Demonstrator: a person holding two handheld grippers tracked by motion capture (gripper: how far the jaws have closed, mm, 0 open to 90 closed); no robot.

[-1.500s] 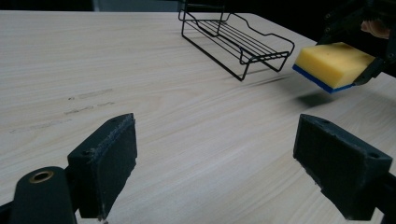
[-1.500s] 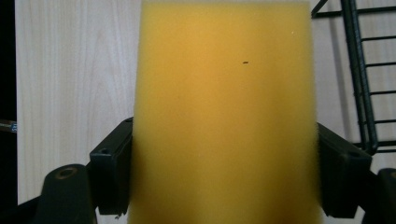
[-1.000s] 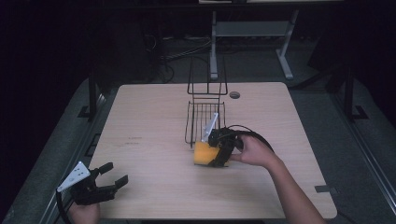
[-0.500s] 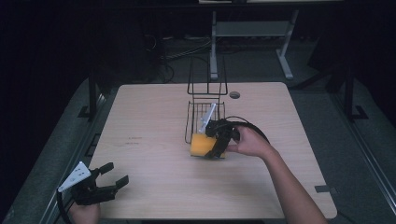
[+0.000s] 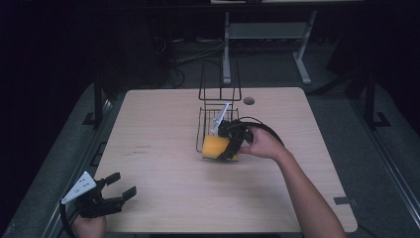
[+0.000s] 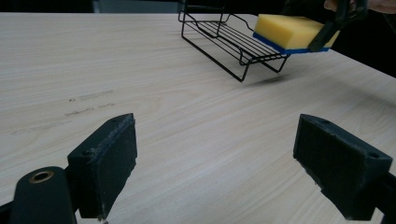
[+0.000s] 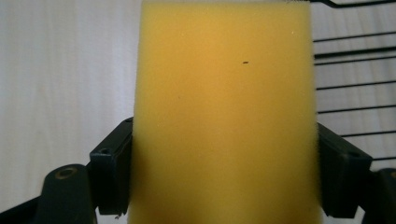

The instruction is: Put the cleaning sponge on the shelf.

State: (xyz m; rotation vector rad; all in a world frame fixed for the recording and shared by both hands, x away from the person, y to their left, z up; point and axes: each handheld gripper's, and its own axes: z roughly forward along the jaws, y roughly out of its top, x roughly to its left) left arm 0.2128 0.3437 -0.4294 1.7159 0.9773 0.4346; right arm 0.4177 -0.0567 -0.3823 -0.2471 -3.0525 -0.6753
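A yellow sponge (image 5: 216,147) with a blue underside is held just above the front edge of a black wire rack (image 5: 218,101) at the table's middle. My right gripper (image 5: 227,147) is shut on the sponge, its jaws pressing both long sides. In the right gripper view the sponge (image 7: 224,112) takes up the centre, with rack wires (image 7: 355,70) to its right. The left gripper view shows the sponge (image 6: 294,32) over the rack's front lip (image 6: 243,51). My left gripper (image 5: 111,193) stands open at the table's front left corner, nothing between its jaws (image 6: 224,168).
The wooden table (image 5: 158,148) has faint dark marks (image 6: 88,102) on its left half. A small round grommet (image 5: 249,100) sits near the far edge. Behind the table stands a white metal frame (image 5: 262,34) on the dark floor.
My right gripper has carried the sponge a little left and toward the rack's front edge. The left gripper has stayed still.
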